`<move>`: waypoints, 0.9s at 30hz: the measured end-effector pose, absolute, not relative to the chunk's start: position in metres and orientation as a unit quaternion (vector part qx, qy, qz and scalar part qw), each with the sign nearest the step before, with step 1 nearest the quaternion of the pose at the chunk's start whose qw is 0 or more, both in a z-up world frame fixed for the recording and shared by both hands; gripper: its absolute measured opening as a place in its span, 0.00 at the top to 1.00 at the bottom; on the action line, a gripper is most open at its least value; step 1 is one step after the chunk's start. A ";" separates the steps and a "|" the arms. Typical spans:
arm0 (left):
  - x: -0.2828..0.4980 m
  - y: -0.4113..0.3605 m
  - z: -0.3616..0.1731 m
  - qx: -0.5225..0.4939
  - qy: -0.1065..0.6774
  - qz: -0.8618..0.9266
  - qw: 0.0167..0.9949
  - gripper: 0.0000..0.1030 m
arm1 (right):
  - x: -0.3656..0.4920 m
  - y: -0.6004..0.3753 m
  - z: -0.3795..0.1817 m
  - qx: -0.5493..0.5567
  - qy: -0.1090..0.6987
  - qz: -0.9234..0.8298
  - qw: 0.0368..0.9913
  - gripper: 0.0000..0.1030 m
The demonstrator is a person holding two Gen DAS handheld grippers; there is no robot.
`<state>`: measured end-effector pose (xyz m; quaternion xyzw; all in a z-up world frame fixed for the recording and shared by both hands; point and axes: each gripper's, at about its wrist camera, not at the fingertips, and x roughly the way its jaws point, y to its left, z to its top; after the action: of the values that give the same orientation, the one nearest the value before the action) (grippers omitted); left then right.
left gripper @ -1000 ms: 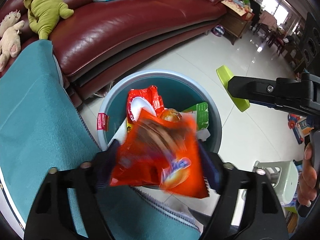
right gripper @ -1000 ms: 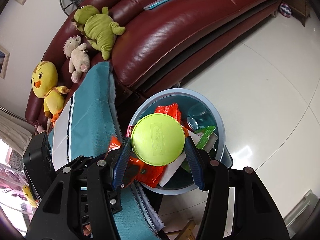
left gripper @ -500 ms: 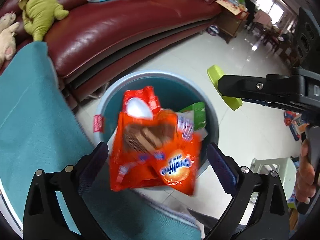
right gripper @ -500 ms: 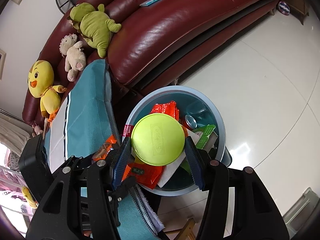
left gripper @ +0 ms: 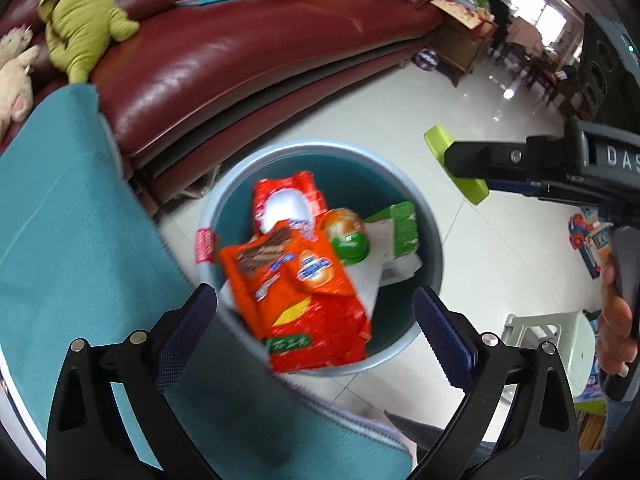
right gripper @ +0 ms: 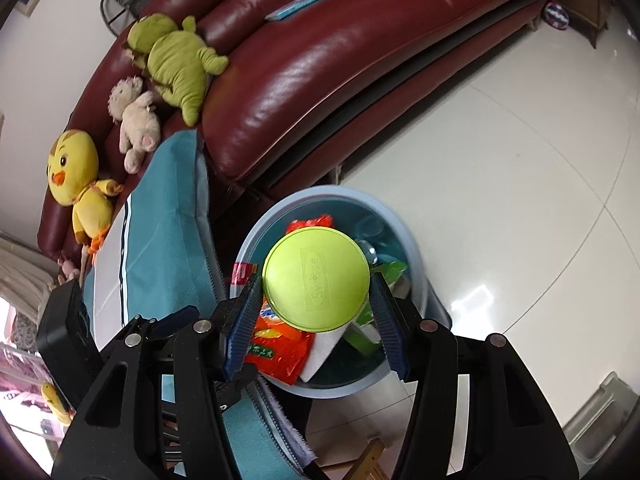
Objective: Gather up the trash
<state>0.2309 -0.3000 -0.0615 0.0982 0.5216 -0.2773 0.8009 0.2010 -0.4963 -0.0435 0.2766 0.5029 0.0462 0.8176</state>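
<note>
A blue trash bin [left gripper: 434, 240] [right gripper: 416, 240] stands on the floor beside a teal-covered table edge [left gripper: 80, 240]. An orange snack bag [left gripper: 304, 292] [right gripper: 280, 344] lies on top of the trash in the bin, over a red wrapper [left gripper: 288, 196], a green pouch and white paper. My left gripper [left gripper: 316, 324] hangs open above the bin with nothing between its fingers. My right gripper [right gripper: 314, 304] is shut on a lime-green round lid [right gripper: 316, 278] and holds it over the bin; that lid [left gripper: 440, 148] shows edge-on at the right of the left wrist view.
A dark red leather sofa [left gripper: 240, 48] [right gripper: 360, 52] curves behind the bin, with plush toys [right gripper: 176, 60] on it. White tiled floor [right gripper: 520, 180] spreads to the right. A pale stool [left gripper: 552, 344] stands near the person's hand [left gripper: 616, 332].
The left gripper's jaws opened wide and the orange snack bag dropped from them into the bin. The right gripper kept the green lid in place.
</note>
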 end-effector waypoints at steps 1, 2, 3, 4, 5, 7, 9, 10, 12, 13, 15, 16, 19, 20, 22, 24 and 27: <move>0.230 -0.295 -0.061 0.095 0.520 -0.271 0.804 0.04 | 0.203 -0.491 -0.045 0.274 0.507 0.052 0.816 0.49; 0.230 -0.291 -0.060 0.094 0.520 -0.266 0.806 0.04 | 0.205 -0.486 -0.047 0.270 0.511 0.058 0.814 0.49; 0.229 -0.285 -0.058 0.091 0.518 -0.257 0.811 0.04 | 0.207 -0.480 -0.049 0.266 0.515 0.063 0.812 0.48; 0.229 -0.280 -0.057 0.089 0.516 -0.252 0.814 0.04 | 0.209 -0.474 -0.051 0.262 0.519 0.068 0.811 0.48; 0.228 -0.275 -0.056 0.086 0.516 -0.245 0.816 0.04 | 0.211 -0.470 -0.052 0.259 0.521 0.072 0.810 0.48; 0.227 -0.268 -0.054 0.082 0.519 -0.235 0.818 0.04 | 0.215 -0.459 -0.054 0.250 0.526 0.084 0.809 0.47; 0.223 -0.259 -0.053 0.075 0.522 -0.225 0.819 0.04 | 0.218 -0.451 -0.055 0.250 0.527 0.090 0.807 0.35; 0.222 -0.256 -0.052 0.071 0.522 -0.224 0.820 0.04 | 0.217 -0.450 -0.053 0.251 0.524 0.088 0.809 0.32; 0.218 -0.249 -0.048 0.065 0.519 -0.217 0.824 0.04 | 0.217 -0.448 -0.050 0.252 0.520 0.088 0.812 0.30; 0.216 -0.246 -0.046 0.062 0.517 -0.211 0.827 0.04 | 0.214 -0.448 -0.047 0.253 0.517 0.087 0.813 0.29; 0.211 -0.239 -0.040 0.053 0.513 -0.203 0.832 0.04 | 0.209 -0.447 -0.041 0.248 0.511 0.086 0.818 0.27; 0.209 -0.235 -0.038 0.051 0.511 -0.198 0.835 0.04 | 0.205 -0.446 -0.038 0.244 0.509 0.085 0.821 0.24; 0.200 -0.228 -0.032 0.051 0.510 -0.184 0.839 0.04 | 0.193 -0.444 -0.031 0.240 0.504 0.087 0.825 0.18; 0.198 -0.226 -0.031 0.051 0.509 -0.182 0.840 0.04 | 0.190 -0.444 -0.029 0.239 0.503 0.088 0.826 0.18; 0.192 -0.221 -0.027 0.049 0.508 -0.174 0.842 0.04 | 0.180 -0.442 -0.024 0.234 0.501 0.089 0.828 0.17; 0.184 -0.215 -0.023 0.044 0.506 -0.169 0.845 0.04 | 0.168 -0.438 -0.018 0.226 0.497 0.088 0.833 0.17; 0.175 -0.209 -0.019 0.038 0.504 -0.166 0.847 0.04 | 0.154 -0.435 -0.012 0.214 0.492 0.084 0.840 0.17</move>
<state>0.1748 -0.2086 -0.0191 0.0382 0.5037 -0.1661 0.8469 0.1542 -0.4345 -0.0119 0.2136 0.4920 0.0838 0.8398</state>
